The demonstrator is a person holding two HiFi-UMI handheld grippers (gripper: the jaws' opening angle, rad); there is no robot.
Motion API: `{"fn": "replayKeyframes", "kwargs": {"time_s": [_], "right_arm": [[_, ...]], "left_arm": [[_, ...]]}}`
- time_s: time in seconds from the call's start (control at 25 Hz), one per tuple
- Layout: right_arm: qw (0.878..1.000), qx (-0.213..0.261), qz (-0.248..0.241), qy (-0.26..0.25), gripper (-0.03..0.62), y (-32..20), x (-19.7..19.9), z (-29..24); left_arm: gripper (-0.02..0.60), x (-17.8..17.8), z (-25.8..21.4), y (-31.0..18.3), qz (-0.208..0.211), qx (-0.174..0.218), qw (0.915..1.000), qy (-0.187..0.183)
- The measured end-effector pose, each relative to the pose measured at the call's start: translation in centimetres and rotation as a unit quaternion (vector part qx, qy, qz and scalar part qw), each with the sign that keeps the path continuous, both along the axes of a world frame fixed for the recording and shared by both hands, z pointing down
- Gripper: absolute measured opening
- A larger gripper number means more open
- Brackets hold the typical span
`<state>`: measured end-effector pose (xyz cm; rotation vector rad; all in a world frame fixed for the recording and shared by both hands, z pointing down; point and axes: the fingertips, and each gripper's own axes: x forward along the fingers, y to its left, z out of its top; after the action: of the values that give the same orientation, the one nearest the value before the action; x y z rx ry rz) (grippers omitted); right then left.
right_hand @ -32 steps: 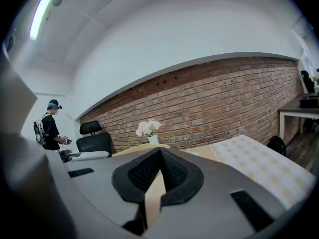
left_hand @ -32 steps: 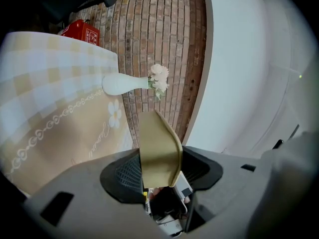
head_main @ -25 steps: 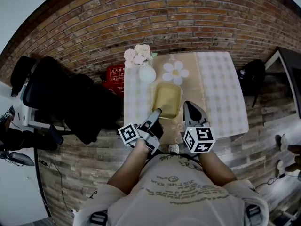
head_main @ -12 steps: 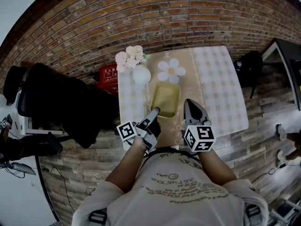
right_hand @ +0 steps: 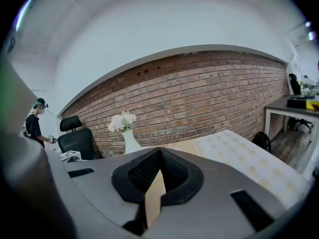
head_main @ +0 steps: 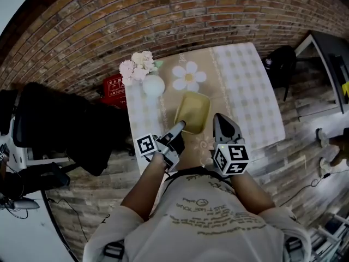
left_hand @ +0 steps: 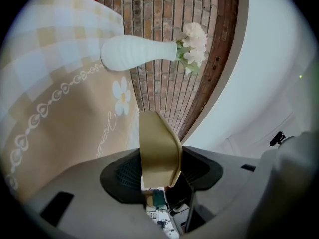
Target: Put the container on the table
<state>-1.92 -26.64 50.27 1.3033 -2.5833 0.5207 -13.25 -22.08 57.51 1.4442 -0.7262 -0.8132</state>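
Note:
The container point(head_main: 193, 111) is a shallow olive-yellow tray, held over the beige runner in the middle of the table point(head_main: 245, 86). My left gripper point(head_main: 179, 127) is shut on its near left corner. In the left gripper view the rim point(left_hand: 157, 148) sits clamped between the pads of the left gripper point(left_hand: 159, 173). My right gripper point(head_main: 216, 120) is at the tray's near right edge. In the right gripper view a thin tan edge of the container point(right_hand: 154, 195) is pinched in the right gripper point(right_hand: 155, 183). I cannot tell whether the tray's bottom touches the cloth.
A white vase point(head_main: 153, 85) with pale flowers point(head_main: 136, 65) and a daisy-shaped mat point(head_main: 188, 76) lie just beyond the tray. A red box point(head_main: 115, 85) and a black office chair point(head_main: 60, 130) are left of the table. A dark bag point(head_main: 281, 59) and a desk point(head_main: 327, 53) are at the right. A person point(right_hand: 34, 126) stands far left.
Both grippers have carried the tray a little lower and farther over the runner. The head view has swung, so the table now sits more tilted in the picture.

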Motion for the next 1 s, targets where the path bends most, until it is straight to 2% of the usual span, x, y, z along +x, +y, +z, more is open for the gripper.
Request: {"fn": "replayKeyframes", "kwargs": {"time_s": [0.24,0.52,0.88,1.0], "right_arm": [[0.999,-0.008,0.035,0.012,0.002,-0.1,2.5,0.8],[0.996,-0.019,0.083,0.029,0.002,0.3,5.7,1.5],[0.988,-0.031,0.145,0.046,0.002,1.0,10.2,2.4],[0.986,-0.032,0.156,0.049,0.002,1.2,11.0,2.4]], "left_arm": [[0.225,2.0,1.9,-1.4,0.08,0.004,0.9967,0.003],[0.225,4.6,4.8,-2.3,0.169,-0.018,0.9853,-0.013],[0.225,8.4,7.8,-3.1,0.246,-0.048,0.9679,-0.019],[0.225,9.5,7.8,-3.4,0.259,-0.041,0.9647,-0.022]]}}
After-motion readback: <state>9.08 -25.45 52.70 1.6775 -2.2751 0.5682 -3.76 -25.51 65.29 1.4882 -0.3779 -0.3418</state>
